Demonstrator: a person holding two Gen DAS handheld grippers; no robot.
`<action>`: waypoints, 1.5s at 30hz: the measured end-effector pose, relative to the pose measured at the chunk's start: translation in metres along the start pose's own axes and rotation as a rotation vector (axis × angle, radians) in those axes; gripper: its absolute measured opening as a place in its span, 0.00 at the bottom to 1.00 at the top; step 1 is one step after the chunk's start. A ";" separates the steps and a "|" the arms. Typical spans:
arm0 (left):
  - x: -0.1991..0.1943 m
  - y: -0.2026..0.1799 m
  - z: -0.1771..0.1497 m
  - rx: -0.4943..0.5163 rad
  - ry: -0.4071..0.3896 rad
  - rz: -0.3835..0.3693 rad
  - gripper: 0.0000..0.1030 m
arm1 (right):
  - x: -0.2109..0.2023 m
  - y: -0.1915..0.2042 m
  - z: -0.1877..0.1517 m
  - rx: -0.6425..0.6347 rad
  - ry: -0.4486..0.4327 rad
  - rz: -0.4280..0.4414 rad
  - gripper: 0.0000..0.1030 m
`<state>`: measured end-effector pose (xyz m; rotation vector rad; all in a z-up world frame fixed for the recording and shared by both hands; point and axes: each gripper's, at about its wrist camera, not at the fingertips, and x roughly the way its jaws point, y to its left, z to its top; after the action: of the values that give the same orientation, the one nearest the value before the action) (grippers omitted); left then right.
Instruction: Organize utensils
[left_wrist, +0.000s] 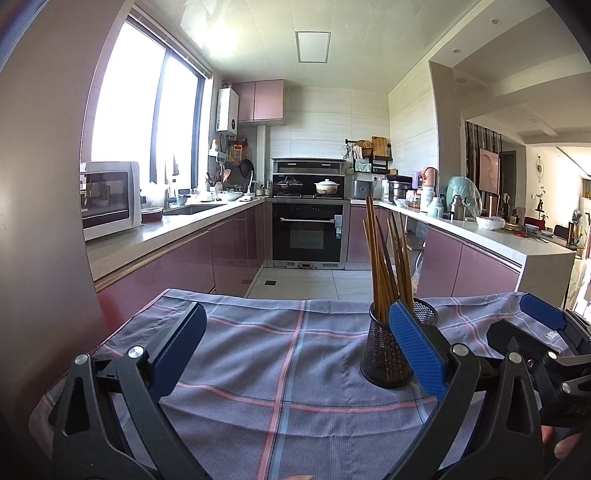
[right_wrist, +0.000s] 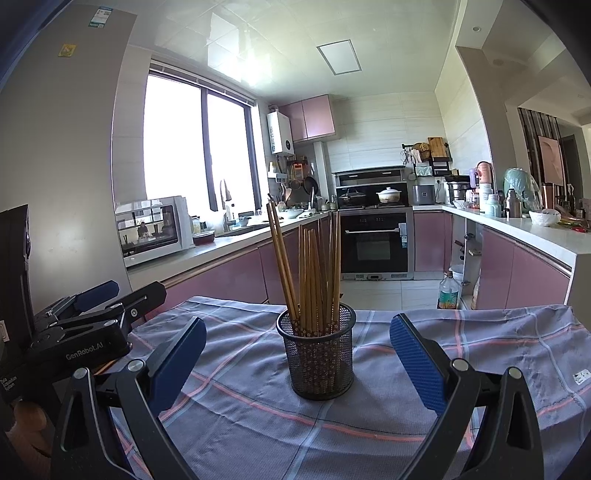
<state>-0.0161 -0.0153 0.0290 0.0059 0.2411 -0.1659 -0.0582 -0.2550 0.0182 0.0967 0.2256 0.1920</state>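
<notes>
Chopsticks upright in mesh holder, frame centre.
Left hand-held gripper and right hand-held gripper both gape, empty.

Daylight through blown-out window; ceiling glare; fisheye edges bent, dark.

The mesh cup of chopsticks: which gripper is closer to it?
Right. The right gripper faces the mesh cup squarely, open; the left gripper sits off to the cup's left, also open.
</notes>
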 end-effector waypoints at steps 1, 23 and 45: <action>0.001 0.000 0.000 0.001 -0.001 0.002 0.95 | 0.000 0.000 0.000 0.001 -0.001 -0.001 0.93; -0.003 -0.001 -0.002 0.003 -0.008 0.005 0.95 | 0.001 0.001 0.001 0.003 -0.006 -0.005 0.93; -0.002 0.000 -0.002 0.001 -0.006 0.003 0.95 | 0.002 0.004 0.002 0.005 -0.006 -0.007 0.93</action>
<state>-0.0186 -0.0151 0.0272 0.0072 0.2353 -0.1634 -0.0564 -0.2507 0.0205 0.1016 0.2208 0.1842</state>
